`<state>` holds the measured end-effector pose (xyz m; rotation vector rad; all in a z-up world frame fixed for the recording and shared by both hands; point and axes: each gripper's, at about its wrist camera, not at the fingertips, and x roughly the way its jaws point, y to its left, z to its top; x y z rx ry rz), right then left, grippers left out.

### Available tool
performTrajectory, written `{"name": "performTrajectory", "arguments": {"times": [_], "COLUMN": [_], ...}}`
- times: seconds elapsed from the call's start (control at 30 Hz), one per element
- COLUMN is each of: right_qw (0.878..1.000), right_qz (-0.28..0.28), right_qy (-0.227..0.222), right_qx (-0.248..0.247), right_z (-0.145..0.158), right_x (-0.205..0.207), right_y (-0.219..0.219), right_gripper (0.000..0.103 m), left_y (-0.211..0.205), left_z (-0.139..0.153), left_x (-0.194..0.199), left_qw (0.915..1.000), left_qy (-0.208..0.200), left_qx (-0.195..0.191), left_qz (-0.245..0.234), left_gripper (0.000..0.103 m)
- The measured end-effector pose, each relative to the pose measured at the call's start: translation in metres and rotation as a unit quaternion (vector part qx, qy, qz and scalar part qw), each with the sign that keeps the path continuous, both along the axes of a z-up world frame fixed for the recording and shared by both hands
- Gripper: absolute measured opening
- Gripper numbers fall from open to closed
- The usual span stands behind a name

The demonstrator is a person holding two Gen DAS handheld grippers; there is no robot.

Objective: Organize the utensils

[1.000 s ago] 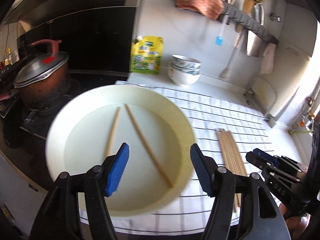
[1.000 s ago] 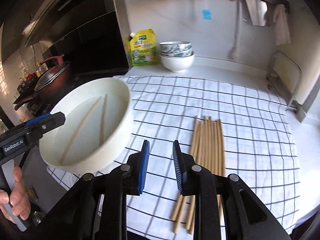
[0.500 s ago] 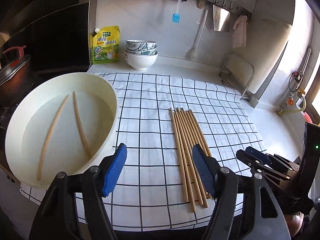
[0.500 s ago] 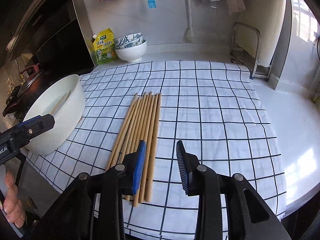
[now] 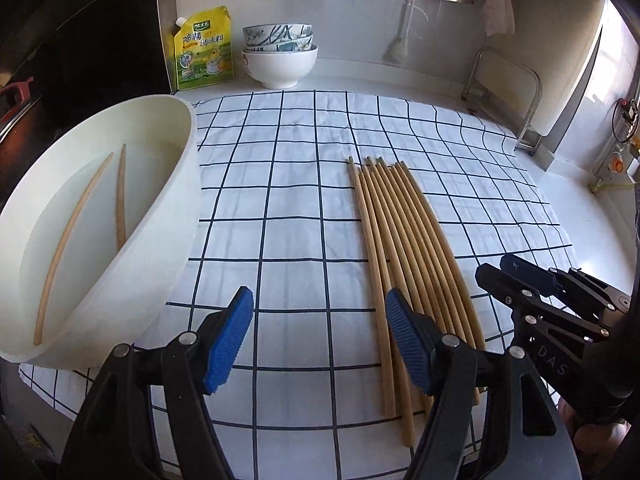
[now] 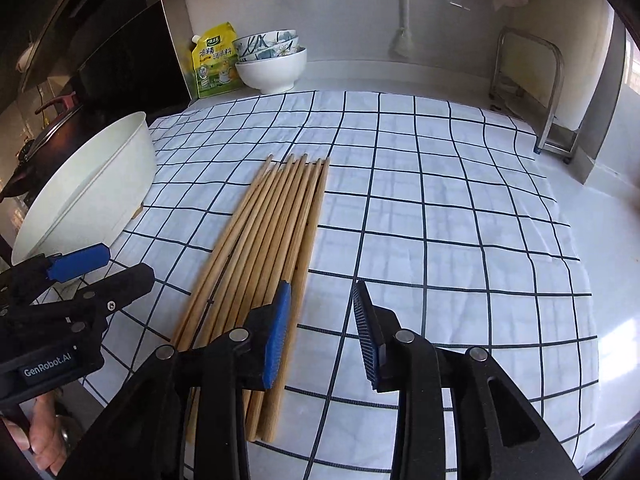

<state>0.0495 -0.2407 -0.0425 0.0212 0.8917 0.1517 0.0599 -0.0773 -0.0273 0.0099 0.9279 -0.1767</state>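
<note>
Several wooden chopsticks (image 5: 404,248) lie side by side on the checked cloth (image 5: 288,184); they also show in the right wrist view (image 6: 264,240). A white basin (image 5: 176,216) at the left holds two more chopsticks (image 5: 80,220). My left gripper (image 5: 320,336) is open and empty, low over the cloth between basin and chopstick row. My right gripper (image 6: 320,332) is open and empty, just right of the row's near ends. The basin (image 6: 92,196) shows at the left in the right wrist view.
A yellow pouch (image 5: 204,54) and stacked bowls (image 5: 280,56) stand at the back wall. A metal rack (image 5: 504,92) is at the back right. A pot (image 5: 16,104) sits on the stove left of the basin. The counter's bare edge (image 6: 608,240) runs along the right.
Both grippers have swung right, away from the basin and toward the chopstick row. The right gripper's jaws have opened wider.
</note>
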Motion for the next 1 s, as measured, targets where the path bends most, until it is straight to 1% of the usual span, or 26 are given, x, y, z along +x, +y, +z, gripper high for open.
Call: {"name": "performTrajectory", "arguments": {"times": [0.2, 0.43, 0.57, 0.73, 0.8, 1.0], "right_qw": [1.0, 0.999, 0.999, 0.999, 0.999, 1.0], "right_qz": [0.004, 0.009, 0.013, 0.002, -0.006, -0.02], "right_qy": [0.006, 0.012, 0.02, 0.025, 0.024, 0.018], "right_qx": [-0.018, -0.038, -0.041, -0.035, -0.03, -0.006], "right_z": [-0.009, -0.012, -0.014, -0.017, -0.017, -0.015], "right_x": [0.009, 0.014, 0.013, 0.014, 0.014, 0.013], "right_y": [0.005, 0.011, 0.012, 0.002, -0.005, -0.022], "right_gripper": [0.031, 0.031, 0.031, 0.031, 0.031, 0.031], "left_y": [0.001, 0.003, 0.004, 0.002, 0.0, -0.008], "left_z": [-0.011, -0.014, -0.016, -0.019, -0.02, -0.024], "left_x": [0.002, 0.005, 0.007, 0.01, 0.011, 0.016], "left_qw": [0.9999, 0.9997, 0.9996, 0.9995, 0.9996, 0.9997], "left_qy": [0.012, 0.015, 0.016, 0.019, 0.012, 0.006], "left_qx": [-0.011, -0.014, -0.019, -0.022, -0.022, -0.021], "left_qz": [0.004, 0.01, 0.012, 0.012, 0.013, 0.01], "left_gripper": [0.068, 0.068, 0.068, 0.069, 0.075, 0.075]}}
